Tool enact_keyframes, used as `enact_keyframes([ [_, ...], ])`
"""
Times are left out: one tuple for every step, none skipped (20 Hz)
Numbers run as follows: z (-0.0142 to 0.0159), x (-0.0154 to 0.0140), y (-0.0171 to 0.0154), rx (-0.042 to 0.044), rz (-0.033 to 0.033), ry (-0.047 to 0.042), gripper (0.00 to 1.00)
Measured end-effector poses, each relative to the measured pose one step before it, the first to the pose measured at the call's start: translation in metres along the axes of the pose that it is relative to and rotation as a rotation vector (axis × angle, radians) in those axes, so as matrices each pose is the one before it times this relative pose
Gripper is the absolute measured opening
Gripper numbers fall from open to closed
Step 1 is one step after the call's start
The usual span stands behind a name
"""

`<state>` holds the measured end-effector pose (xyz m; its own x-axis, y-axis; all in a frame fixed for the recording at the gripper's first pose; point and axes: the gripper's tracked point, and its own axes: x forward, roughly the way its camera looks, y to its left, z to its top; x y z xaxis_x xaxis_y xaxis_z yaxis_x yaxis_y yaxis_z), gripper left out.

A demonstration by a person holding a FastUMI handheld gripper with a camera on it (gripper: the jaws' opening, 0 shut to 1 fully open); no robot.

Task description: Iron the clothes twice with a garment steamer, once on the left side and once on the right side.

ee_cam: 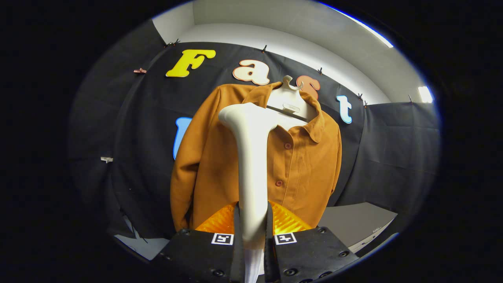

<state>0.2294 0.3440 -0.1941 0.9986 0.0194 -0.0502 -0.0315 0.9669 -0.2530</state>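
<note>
An orange-brown button-up shirt (306,165) hangs on a white hanger (289,103) against the black cloth wall, straight ahead of me. My gripper (253,232) is shut on the handle of a white garment steamer (251,157). The steamer stands upright between the fingers, and its wide head (245,116) reaches up to the shirt's upper left chest, by the collar. From this view I cannot tell whether the head touches the fabric. The handle hides a strip of the shirt left of the button row.
A grey tabletop (353,224) lies below the shirt to the right, with another pale patch (137,245) at the lower left. The black cloth wall (393,157) wraps round on both sides, pinned with small clips.
</note>
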Motion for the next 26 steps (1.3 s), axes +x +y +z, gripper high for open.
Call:
enact_keyframes([
  [-0.00606, 0.00404, 0.00223, 0.00330, 0.00124, 0.01328, 0.23],
  [-0.00594, 0.00373, 0.00008, -0.00048, 0.00010, 0.01394, 0.23],
  [-0.00213, 0.00250, 0.00056, -0.00341, 0.00091, -0.00016, 0.23],
  [-0.00308, 0.00182, -0.00009, -0.00429, 0.00055, 0.00040, 0.23],
  [-0.00383, -0.00004, 0.00087, -0.00167, 0.00235, 0.00214, 0.23],
  [-0.00347, 0.00161, 0.00047, -0.00122, 0.00288, 0.00126, 0.23],
  [-0.00444, 0.00179, 0.00089, -0.00347, 0.00277, 0.00342, 0.23],
  [-0.00541, 0.00154, 0.00094, -0.00330, 0.00413, 0.00708, 0.23],
  [-0.00671, 0.00125, 0.00121, -0.00550, 0.00369, 0.00997, 0.23],
  [-0.00728, -0.00120, 0.00120, -0.00897, 0.00384, 0.00730, 0.23],
  [-0.00705, -0.00137, 0.00185, -0.00930, 0.00469, 0.00644, 0.23],
  [-0.00658, -0.00072, 0.00126, -0.00936, 0.00391, 0.00648, 0.23],
  [-0.00718, -0.00106, 0.00185, -0.00595, 0.00559, 0.00881, 0.23],
  [-0.00699, -0.00030, 0.00182, -0.00349, 0.00583, 0.01024, 0.23],
  [-0.00714, -0.00006, 0.00249, -0.00185, 0.00575, 0.01260, 0.23],
  [-0.00782, -0.00103, 0.00255, -0.00140, 0.00561, 0.01333, 0.23],
  [-0.00820, -0.00078, 0.00275, -0.00384, 0.00550, 0.01291, 0.23],
  [-0.00942, -0.00116, 0.00203, -0.00547, 0.00450, 0.01166, 0.23],
  [-0.00872, -0.00038, 0.00247, -0.00590, 0.00653, 0.01249, 0.23],
  [-0.00868, -0.00011, 0.00205, -0.00602, 0.00676, 0.01120, 0.23],
  [-0.01000, -0.00072, 0.00214, -0.00312, 0.00746, 0.01546, 0.23],
  [-0.00829, -0.00023, 0.00232, 0.00151, 0.00736, 0.01546, 0.23],
  [-0.00793, -0.00032, 0.00304, 0.00062, 0.00524, 0.01552, 0.23],
  [-0.00757, -0.00123, 0.00021, -0.00036, 0.00399, 0.01410, 0.23],
  [-0.00531, -0.00124, 0.00096, -0.00064, 0.00422, 0.01003, 0.23],
  [-0.00512, -0.00108, 0.00013, -0.00224, 0.00279, 0.00872, 0.23],
])
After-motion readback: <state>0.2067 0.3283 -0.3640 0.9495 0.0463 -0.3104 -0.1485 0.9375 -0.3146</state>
